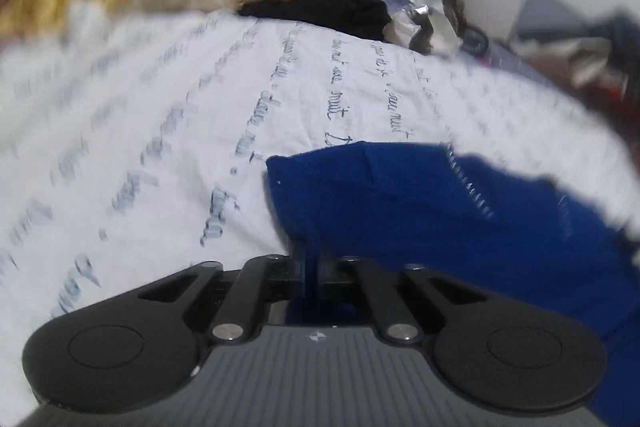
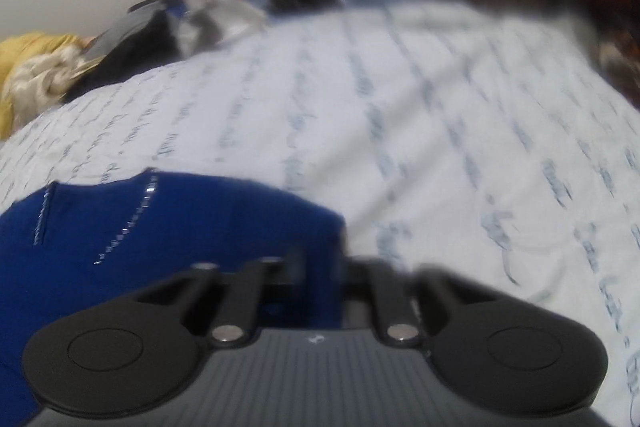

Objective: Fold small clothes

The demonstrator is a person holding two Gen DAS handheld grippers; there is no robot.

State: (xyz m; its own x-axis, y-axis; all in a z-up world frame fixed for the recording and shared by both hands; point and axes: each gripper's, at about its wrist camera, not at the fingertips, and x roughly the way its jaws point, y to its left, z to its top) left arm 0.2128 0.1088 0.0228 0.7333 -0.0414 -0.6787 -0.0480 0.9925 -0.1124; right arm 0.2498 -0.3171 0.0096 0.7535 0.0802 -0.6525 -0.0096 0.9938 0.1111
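The left gripper [image 1: 310, 259] and the right gripper [image 2: 320, 263] are each pinching their fingers tight on the soft dark blue cloth [image 1: 440, 207] lying on the white bed sheet with blue writing [image 1: 160, 127].

Royal blue garment [image 1: 420, 211] with silvery stitch lines; white bedsheet [image 1: 160, 131] with blue-grey script rows; black tongs [image 1: 310, 259]

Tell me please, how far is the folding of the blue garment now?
Done: nothing looks folded yet. In hand: the left tool and right tool are each shut on an edge of the blue garment over the printed bedsheet. Left: every fold.
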